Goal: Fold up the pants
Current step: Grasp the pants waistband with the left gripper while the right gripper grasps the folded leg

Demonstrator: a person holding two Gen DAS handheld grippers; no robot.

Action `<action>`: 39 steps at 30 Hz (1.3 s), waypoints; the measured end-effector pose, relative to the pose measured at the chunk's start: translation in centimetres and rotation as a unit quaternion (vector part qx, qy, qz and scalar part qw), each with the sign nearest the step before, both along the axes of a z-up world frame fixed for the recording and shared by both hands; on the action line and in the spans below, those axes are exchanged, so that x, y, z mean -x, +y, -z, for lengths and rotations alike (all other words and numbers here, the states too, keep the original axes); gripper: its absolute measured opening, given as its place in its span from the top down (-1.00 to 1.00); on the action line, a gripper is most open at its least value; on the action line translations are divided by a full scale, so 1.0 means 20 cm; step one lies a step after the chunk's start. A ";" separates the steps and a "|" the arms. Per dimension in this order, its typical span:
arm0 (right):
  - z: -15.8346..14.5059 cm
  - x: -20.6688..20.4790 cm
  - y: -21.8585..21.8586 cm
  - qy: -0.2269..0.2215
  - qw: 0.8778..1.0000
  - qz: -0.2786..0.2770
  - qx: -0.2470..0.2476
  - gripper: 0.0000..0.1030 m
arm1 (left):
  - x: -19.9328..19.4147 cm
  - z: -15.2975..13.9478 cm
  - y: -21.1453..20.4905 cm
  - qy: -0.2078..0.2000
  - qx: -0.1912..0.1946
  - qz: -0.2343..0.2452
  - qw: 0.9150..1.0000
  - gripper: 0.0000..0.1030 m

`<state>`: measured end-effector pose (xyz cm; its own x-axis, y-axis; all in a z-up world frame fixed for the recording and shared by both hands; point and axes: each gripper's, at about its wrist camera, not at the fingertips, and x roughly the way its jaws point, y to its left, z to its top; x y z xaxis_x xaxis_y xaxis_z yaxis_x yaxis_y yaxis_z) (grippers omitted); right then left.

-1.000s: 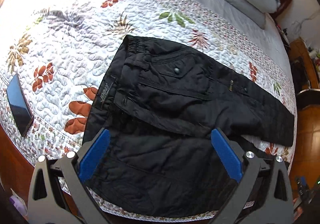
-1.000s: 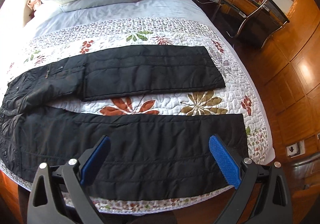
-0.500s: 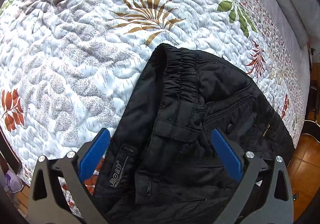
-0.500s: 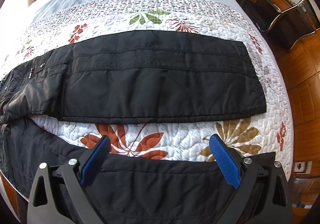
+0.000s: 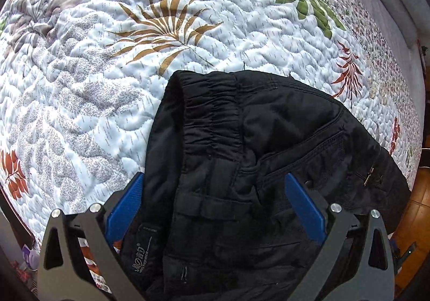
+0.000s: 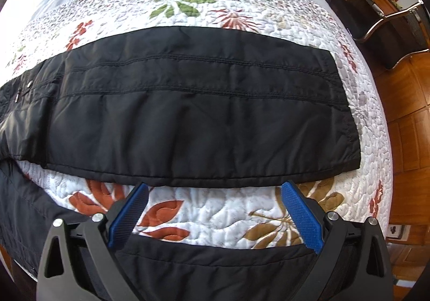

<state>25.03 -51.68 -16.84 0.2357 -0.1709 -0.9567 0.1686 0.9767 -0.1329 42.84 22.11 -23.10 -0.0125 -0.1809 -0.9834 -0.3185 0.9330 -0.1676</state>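
1. In the left wrist view, a white quilt (image 5: pixel 88 91) with printed leaves fills the upper left and centre of the frame, covering the bed.
2. The black pants (image 5: pixel 242 166) lie on it in the lower centre and right, waist end up, with the gathered elastic waistband (image 5: pixel 212 115) toward the middle of the frame.
3. A white-lettered label (image 5: pixel 142 260) shows at the lower left of the pants, and a small metal zipper pull (image 5: pixel 369 173) at the right.
4. The left gripper (image 5: pixel 215 217) sits at the bottom of the frame with its blue fingers (image 5: pixel 125 209) spread wide, one on either side of the waist fabric, clamping nothing.
5. In the right wrist view, one pant leg (image 6: pixel 188 107) lies flat across the middle of the frame, its hem at the right.
6. The other leg (image 6: pixel 215 268) runs along the bottom edge, under the right gripper (image 6: pixel 215 217).
7. A strip of quilt with red and brown leaves separates the two legs.
8. The right gripper's blue fingers (image 6: pixel 301 217) are also wide apart and hold nothing.
9. A dark chair (image 6: pixel 397 32) with a chrome frame stands on the wooden floor (image 6: pixel 408 139) at the upper right.
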 end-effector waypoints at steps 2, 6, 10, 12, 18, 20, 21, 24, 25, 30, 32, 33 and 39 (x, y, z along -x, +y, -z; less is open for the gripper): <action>0.00 0.00 -0.09 -0.011 1.000 0.017 -0.022 -0.93 | -0.01 0.02 -0.03 0.006 -0.014 0.011 1.000 -0.95; -0.03 -0.03 -0.31 -0.031 0.996 0.069 -0.045 -0.93 | -0.04 0.02 -0.14 -0.004 -0.028 0.041 0.999 -0.94; -0.08 -0.08 -0.54 -0.053 0.991 0.110 -0.060 -0.93 | -0.06 0.01 -0.17 -0.015 -0.024 0.041 0.999 -0.93; -0.09 -0.12 -0.65 -0.055 0.988 0.128 -0.066 -0.93 | -0.06 0.01 -0.17 -0.022 -0.024 0.036 0.999 -0.91; -0.06 -0.34 -0.86 -0.033 0.992 0.102 -0.068 -0.93 | -0.02 0.01 -0.14 -0.021 -0.044 0.044 0.998 -0.63; -0.02 -0.42 -0.87 -0.021 0.995 0.087 -0.051 -0.93 | 0.00 0.01 -0.12 -0.022 -0.041 0.042 0.998 -0.62; 0.01 -0.47 -0.87 -0.013 0.996 0.081 -0.034 -0.93 | 0.01 0.01 -0.11 -0.022 -0.041 0.040 0.998 -0.61; 0.08 -0.57 -0.89 0.004 0.997 0.073 -0.008 -0.93 | 0.02 0.07 -0.07 -0.022 -0.048 0.044 0.998 -0.61; 0.10 -0.60 -0.89 0.003 0.997 0.074 -0.001 -0.93 | 0.02 0.07 -0.07 -0.022 -0.052 0.047 0.997 -0.60; 0.13 -0.68 -0.93 -0.017 0.996 0.081 -0.030 -0.68 | -0.04 0.10 -0.12 -0.010 -0.061 0.049 0.997 -0.58; 0.15 -0.70 -0.95 -0.014 0.995 0.088 -0.049 -0.53 | -0.05 0.10 -0.12 -0.004 -0.065 0.045 0.997 -0.61; 0.16 -0.71 -0.95 -0.014 0.994 0.093 -0.055 -0.51 | -0.06 0.10 -0.13 0.000 -0.065 0.045 0.997 -0.61; 0.16 -0.73 -0.92 -0.019 0.997 0.070 -0.033 -0.03 | -0.14 0.21 -0.21 0.010 -0.064 0.037 0.997 -0.87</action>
<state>39.59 -70.13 -20.00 0.2500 -0.1417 -0.9578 0.3076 0.9496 -0.0602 45.67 17.91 -27.27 -0.0411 -0.0521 -0.9978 -0.2494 0.9676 -0.0402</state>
